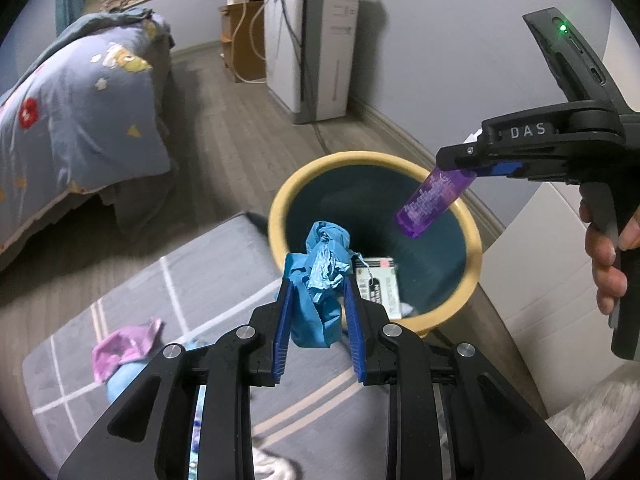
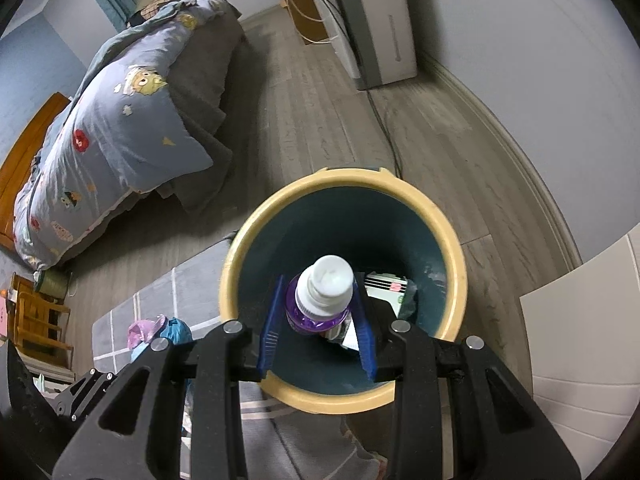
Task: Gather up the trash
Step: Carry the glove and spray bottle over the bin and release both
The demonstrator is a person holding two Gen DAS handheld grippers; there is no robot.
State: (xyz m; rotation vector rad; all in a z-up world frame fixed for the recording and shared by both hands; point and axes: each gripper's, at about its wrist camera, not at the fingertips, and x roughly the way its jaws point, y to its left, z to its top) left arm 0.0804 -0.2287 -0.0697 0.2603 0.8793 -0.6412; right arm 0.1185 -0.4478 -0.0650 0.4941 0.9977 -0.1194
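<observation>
A round bin with a cream rim [image 1: 288, 196] and dark teal inside stands on the floor; its rim also shows in the right wrist view [image 2: 240, 248]. My left gripper [image 1: 318, 280] is shut on a crumpled blue bag [image 1: 320, 280], held near the bin's near rim. My right gripper [image 2: 318, 300] is shut on a purple bottle [image 1: 434, 200] with a white cap [image 2: 330, 280], held over the bin's opening. In the left wrist view the right gripper [image 1: 460, 162] hangs above the bin's right side. A white packet [image 1: 380, 284] lies inside the bin.
A grey rug with white lines [image 1: 200, 288] lies left of the bin, with a pink wrapper [image 1: 124, 346] and blue scrap on it. A bed with a blue quilt [image 1: 80, 96] stands at the left. A white appliance [image 1: 316, 48] with cables stands by the far wall.
</observation>
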